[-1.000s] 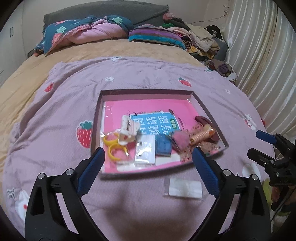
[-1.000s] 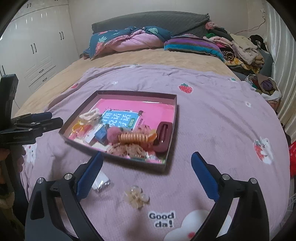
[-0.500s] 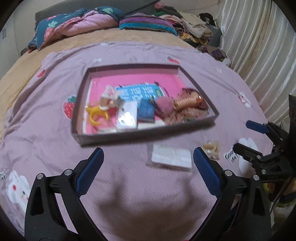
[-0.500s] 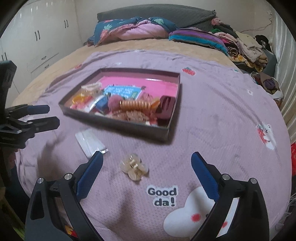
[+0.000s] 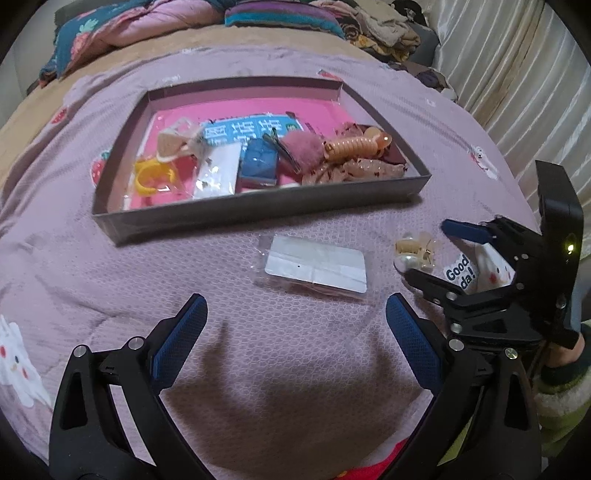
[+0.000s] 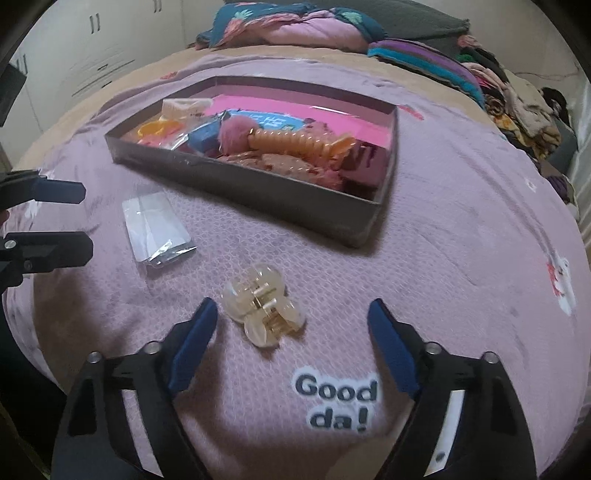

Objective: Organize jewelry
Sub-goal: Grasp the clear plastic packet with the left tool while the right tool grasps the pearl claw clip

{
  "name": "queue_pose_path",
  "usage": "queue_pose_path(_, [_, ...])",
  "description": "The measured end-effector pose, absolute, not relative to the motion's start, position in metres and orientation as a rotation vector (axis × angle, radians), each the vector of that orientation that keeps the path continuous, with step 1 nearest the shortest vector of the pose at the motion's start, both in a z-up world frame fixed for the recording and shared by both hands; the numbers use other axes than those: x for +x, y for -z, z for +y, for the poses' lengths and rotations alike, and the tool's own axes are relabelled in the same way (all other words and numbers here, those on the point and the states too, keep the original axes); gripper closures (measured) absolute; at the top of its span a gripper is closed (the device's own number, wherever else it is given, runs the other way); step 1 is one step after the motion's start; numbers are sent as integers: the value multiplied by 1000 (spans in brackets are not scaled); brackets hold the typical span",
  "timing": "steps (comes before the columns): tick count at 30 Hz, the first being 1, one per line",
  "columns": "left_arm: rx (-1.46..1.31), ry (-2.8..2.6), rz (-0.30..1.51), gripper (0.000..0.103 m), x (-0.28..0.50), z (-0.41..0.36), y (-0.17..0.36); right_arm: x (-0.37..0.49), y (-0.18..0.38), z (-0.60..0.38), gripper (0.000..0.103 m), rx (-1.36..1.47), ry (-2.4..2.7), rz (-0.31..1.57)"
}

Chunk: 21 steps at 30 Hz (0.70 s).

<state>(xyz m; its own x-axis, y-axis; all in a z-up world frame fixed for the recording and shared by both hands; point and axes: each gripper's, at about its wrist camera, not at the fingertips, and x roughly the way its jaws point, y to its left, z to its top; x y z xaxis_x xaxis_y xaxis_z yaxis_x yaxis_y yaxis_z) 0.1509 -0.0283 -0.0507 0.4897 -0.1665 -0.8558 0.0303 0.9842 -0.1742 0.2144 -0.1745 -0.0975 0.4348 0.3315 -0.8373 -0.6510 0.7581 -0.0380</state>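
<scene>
A shallow grey box (image 5: 258,210) (image 6: 258,184) with a pink lining lies on the purple blanket and holds hair clips, a pink pompom and small packets. In front of it lie a clear flat packet (image 5: 314,266) (image 6: 155,225) and a pale pearl claw clip (image 5: 413,251) (image 6: 264,306). My left gripper (image 5: 295,332) is open and empty, just short of the packet. My right gripper (image 6: 291,343) is open and empty, with the claw clip between its fingertips, nearer the left one. It also shows in the left wrist view (image 5: 428,251), beside the clip.
The purple blanket (image 6: 461,240) covers a bed, with bunched quilts and pillows (image 6: 295,26) at the far end. A clothes pile (image 6: 517,99) lies at the far right. White wardrobes (image 6: 92,55) stand on the left and curtains (image 5: 517,74) on the right.
Both grippers have dropped lower and closer to the blanket. The packet now sits just ahead of the left gripper and the claw clip has come between the right fingertips.
</scene>
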Motion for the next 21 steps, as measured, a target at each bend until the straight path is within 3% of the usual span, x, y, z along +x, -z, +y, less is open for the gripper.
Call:
queue_pose_path(1, [-145, 120, 1058, 12, 153, -29, 53, 216, 100, -173, 35, -378, -651, 941])
queue_pose_path(3, [-144, 124, 1065, 12, 157, -32, 56, 218, 102, -175, 60, -349, -681, 957])
queue_pose_path(4, [-142, 128, 1066, 12, 160, -35, 57, 219, 102, -177, 63, -333, -691, 960])
queue_pose_path(14, [-65, 143, 1102, 15, 182, -61, 84, 218, 80, -226, 63, -193, -622, 955])
queue_pose_path(15, [-50, 137, 1100, 19, 183, -63, 86, 217, 77, -232, 63, -175, -615, 953])
queue_pose_path(18, [0, 117, 1087, 47, 184, -63, 86, 214, 65, -242, 63, -149, -602, 929])
queue_pose_path(21, [-13, 124, 1076, 88, 182, -57, 79, 212, 53, -246, 64, -140, -600, 905])
